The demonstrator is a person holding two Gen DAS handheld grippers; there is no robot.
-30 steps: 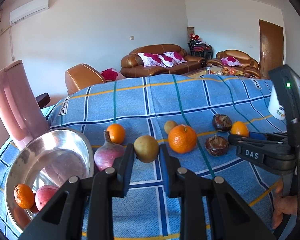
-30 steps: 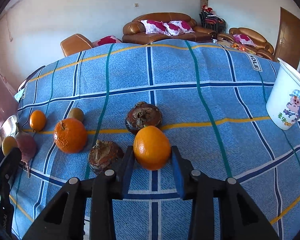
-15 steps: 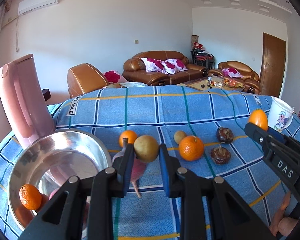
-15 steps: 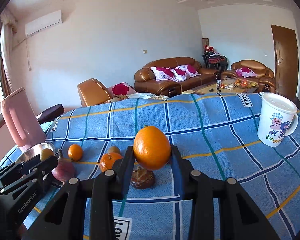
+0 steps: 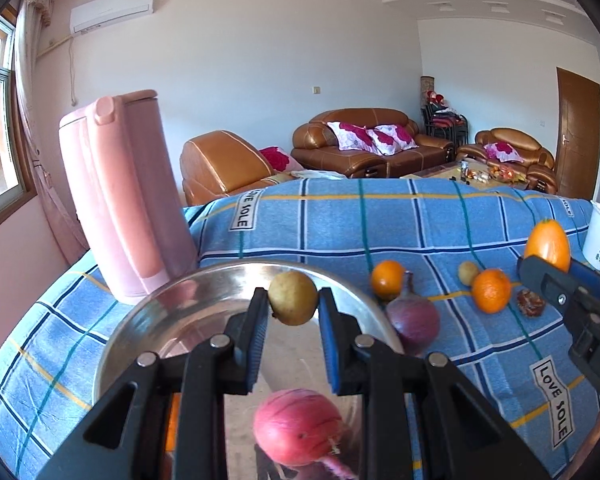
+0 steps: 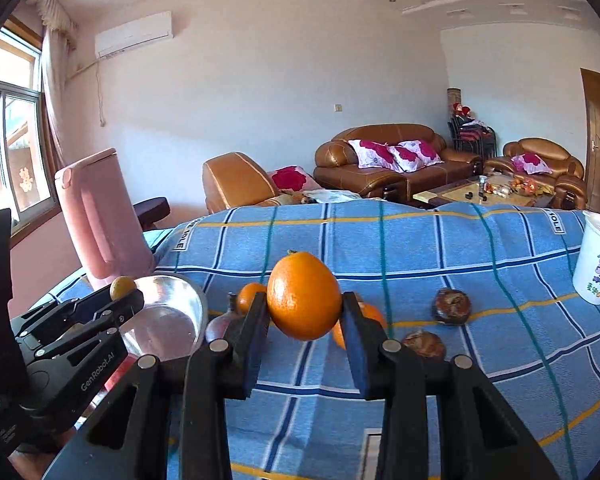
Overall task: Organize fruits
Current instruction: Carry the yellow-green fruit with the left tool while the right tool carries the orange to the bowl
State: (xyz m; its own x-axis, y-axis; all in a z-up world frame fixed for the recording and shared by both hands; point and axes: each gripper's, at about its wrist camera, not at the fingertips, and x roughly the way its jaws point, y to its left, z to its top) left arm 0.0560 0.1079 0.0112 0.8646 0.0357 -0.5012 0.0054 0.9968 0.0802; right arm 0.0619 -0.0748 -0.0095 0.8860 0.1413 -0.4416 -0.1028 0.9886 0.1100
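Bowl at the surface's left edge held a red fruit; left gripper jaws clamped a pear over it, right gripper jaws clamped an orange, several fruits left on the cloth.

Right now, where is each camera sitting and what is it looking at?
Left wrist: rides the left tool, looking over its yellow-green fruit above the steel bowl; its fingers show.
Right wrist: rides the right tool, looking across the blue cloth; it grips an orange.
Both see the pink jug and each other's tool.
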